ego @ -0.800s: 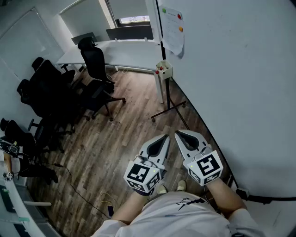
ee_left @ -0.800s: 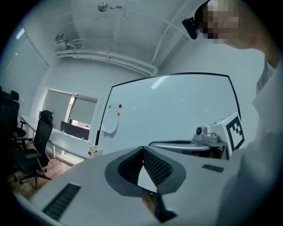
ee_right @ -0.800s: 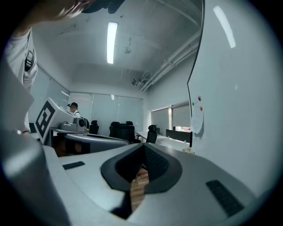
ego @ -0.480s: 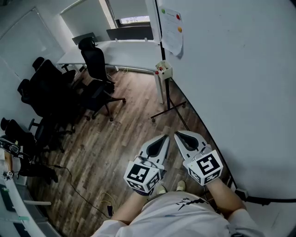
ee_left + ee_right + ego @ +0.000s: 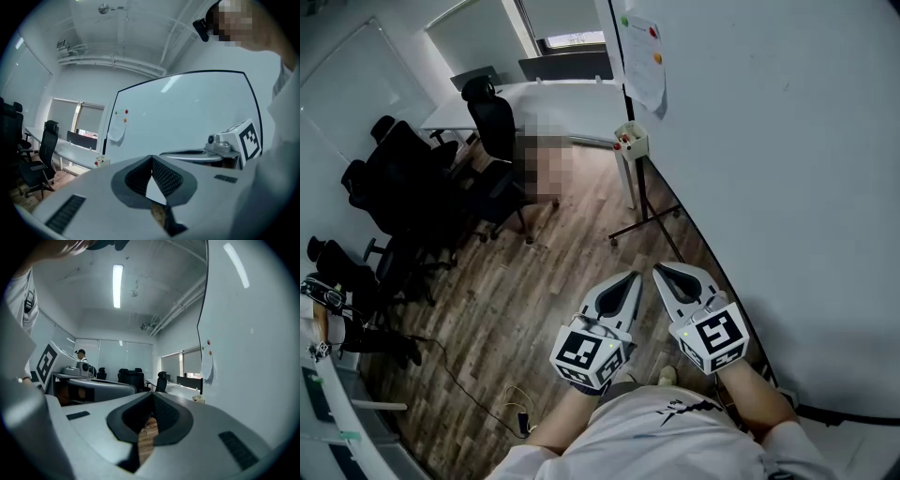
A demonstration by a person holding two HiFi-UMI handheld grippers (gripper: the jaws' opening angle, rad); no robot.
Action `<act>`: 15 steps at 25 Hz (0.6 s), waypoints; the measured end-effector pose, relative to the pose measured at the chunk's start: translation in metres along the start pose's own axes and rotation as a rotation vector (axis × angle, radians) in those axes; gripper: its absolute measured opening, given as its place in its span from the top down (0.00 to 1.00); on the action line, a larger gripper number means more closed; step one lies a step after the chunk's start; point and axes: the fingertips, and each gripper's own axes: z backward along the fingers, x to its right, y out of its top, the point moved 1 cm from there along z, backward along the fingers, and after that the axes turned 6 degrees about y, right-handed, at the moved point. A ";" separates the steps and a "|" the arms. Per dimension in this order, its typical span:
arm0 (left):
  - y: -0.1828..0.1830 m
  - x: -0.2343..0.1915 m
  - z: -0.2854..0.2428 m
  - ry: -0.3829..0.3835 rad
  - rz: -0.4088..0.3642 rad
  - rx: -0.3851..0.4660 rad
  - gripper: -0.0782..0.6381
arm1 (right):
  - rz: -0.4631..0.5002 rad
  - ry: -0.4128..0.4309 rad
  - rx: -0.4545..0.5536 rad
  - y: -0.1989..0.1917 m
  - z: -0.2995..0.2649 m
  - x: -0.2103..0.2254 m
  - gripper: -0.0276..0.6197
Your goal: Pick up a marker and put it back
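Both grippers are held side by side at waist height over the wooden floor, tips pointing away from me. My left gripper (image 5: 635, 278) is shut with nothing in it, its pads meeting at the tip (image 5: 151, 157). My right gripper (image 5: 659, 272) is shut and empty too (image 5: 152, 394). The markers stand in a small cream holder box (image 5: 630, 141) on the whiteboard stand, red caps showing, well ahead of both grippers. That box also shows small in the left gripper view (image 5: 100, 162) and the right gripper view (image 5: 198, 399).
A large whiteboard (image 5: 787, 169) runs along the right, with a paper sheet (image 5: 645, 56) stuck on it and its stand legs (image 5: 642, 225) on the floor. Black office chairs (image 5: 492, 127) and a long white table (image 5: 548, 103) fill the far left. A cable (image 5: 478, 398) lies on the floor.
Both grippers stay where they were, still shut. Only the head view has shifted slightly.
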 end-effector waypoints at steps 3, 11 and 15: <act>-0.004 0.000 -0.003 0.019 -0.004 -0.010 0.88 | -0.007 0.016 0.005 -0.002 -0.001 0.005 0.94; -0.015 -0.028 -0.016 0.040 0.006 -0.035 0.88 | -0.033 0.037 0.008 -0.011 -0.031 0.013 0.94; -0.017 -0.055 -0.037 0.009 0.022 -0.042 0.88 | -0.024 0.014 0.007 -0.008 -0.059 0.027 0.94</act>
